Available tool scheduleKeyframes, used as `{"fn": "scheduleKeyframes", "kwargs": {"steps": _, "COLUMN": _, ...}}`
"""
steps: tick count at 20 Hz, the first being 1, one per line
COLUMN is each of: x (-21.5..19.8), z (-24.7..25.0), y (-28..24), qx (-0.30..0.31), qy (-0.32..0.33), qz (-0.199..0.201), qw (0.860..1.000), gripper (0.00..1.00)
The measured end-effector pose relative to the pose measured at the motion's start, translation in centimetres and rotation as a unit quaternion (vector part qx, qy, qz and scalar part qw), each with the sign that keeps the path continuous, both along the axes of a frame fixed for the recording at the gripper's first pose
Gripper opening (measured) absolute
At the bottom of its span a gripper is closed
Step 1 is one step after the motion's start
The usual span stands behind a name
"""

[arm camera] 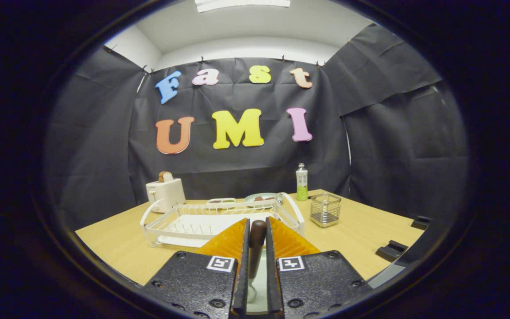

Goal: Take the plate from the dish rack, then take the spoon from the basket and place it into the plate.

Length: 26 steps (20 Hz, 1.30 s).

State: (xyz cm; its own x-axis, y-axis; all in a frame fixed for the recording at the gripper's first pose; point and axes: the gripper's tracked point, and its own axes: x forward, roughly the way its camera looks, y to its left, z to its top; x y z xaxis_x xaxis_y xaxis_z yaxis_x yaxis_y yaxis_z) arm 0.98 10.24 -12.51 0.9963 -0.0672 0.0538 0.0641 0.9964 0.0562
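- The gripper [257, 235] has its two fingers drawn close together, pinching the spoon [256, 248] by its dark wooden handle; the rounded handle end pokes up just past the fingertips.
- The spoon's long axis runs along the fingers, handle end pointing forward and up, the metal neck trailing down between the finger bases over something pale that I cannot identify for sure.
- Judged from this, the spoon is already taken and the placing step is in hand; the next move calls for carrying it over the plate and spreading the fingers.
- Just beyond the fingers sits the white wire dish rack [184, 221] on the wooden table [352, 235].
- Right of the rack stands the square wire basket [325, 209].
- Farther back: a plate [261, 198] behind the rack, a white toaster [165, 191], a green-and-white bottle [302, 182].
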Motion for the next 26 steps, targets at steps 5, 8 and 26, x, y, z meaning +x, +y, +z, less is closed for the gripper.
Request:
{"fn": "scheduleKeyframes", "kwargs": {"steps": 5, "x": -2.4, "z": 3.4, "y": -0.6, "qx": -0.004, "qy": -0.042, "qz": 0.01, "qw": 0.999, "gripper": 0.48}}
{"fn": "scheduleKeyframes", "kwargs": {"steps": 8, "x": -3.4, "z": 4.8, "y": -1.0, "qx": -0.02, "qy": -0.036, "qz": 0.015, "qw": 0.999, "gripper": 0.72}}
{"fn": "scheduleKeyframes", "kwargs": {"steps": 26, "x": -5.6, "z": 14.1, "y": -4.1, "qx": -0.032, "qy": -0.004, "qz": 0.0, "qw": 0.999, "gripper": 1.0}}
